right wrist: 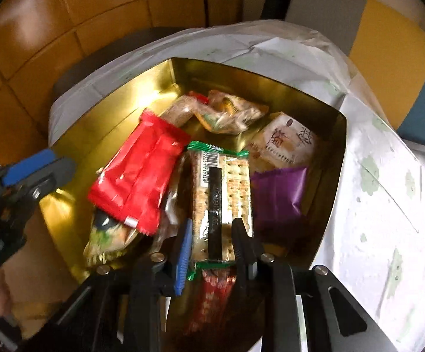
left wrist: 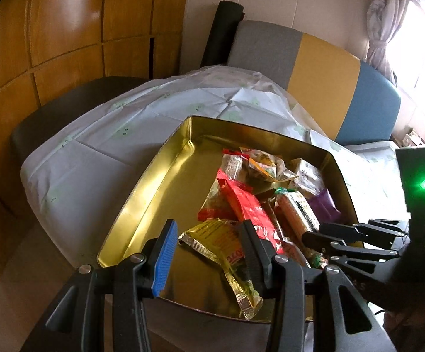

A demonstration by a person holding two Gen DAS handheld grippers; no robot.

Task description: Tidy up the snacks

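Observation:
A gold tin on the covered table holds several snack packets. My left gripper is open over the tin's near edge, its jaws either side of a yellow packet without squeezing it. A red packet lies beside it. In the right wrist view my right gripper has its jaws around the near end of a clear cracker packet with green ends. The red packet, a purple packet and a white packet lie around it in the tin. The left gripper shows at the left.
A white tablecloth with green prints covers the table. A grey, yellow and blue sofa back stands behind it. Wooden wall panels are at the left. The right gripper reaches in from the right.

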